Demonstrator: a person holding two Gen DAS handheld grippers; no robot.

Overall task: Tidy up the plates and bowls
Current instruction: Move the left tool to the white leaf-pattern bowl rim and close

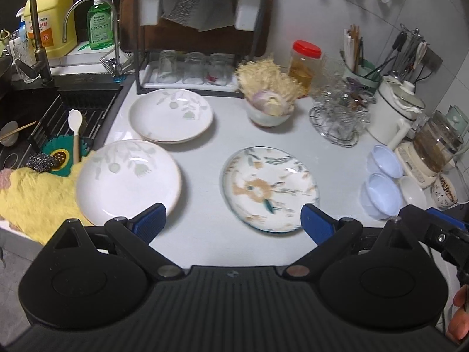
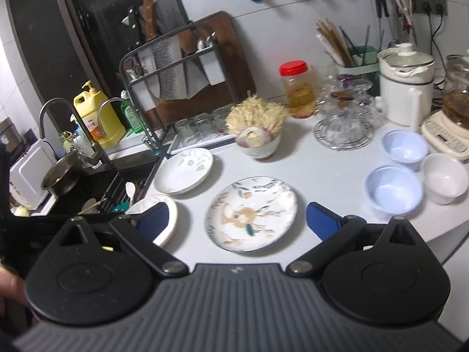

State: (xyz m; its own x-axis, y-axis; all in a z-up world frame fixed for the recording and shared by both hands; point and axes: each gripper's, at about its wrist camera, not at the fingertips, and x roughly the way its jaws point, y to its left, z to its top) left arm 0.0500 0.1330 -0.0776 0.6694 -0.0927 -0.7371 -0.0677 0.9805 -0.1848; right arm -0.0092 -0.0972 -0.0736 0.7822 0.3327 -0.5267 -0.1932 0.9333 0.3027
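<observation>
Both grippers hang wide open, left gripper (image 1: 233,220) and right gripper (image 2: 237,220), holding nothing. Dead centre of frame lies the flowered plate (image 2: 252,214) flat on the counter (image 1: 205,243). Glazed, stiff, breakable, probably slippery — best pinched at its rim.

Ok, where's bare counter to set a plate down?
Bare counter lies between the stacked white plates, the onion bowl and the floral plate; another strip runs from the floral plate to the blue bowls. The back right, around the glass rack and kettle, is crowded.
</observation>
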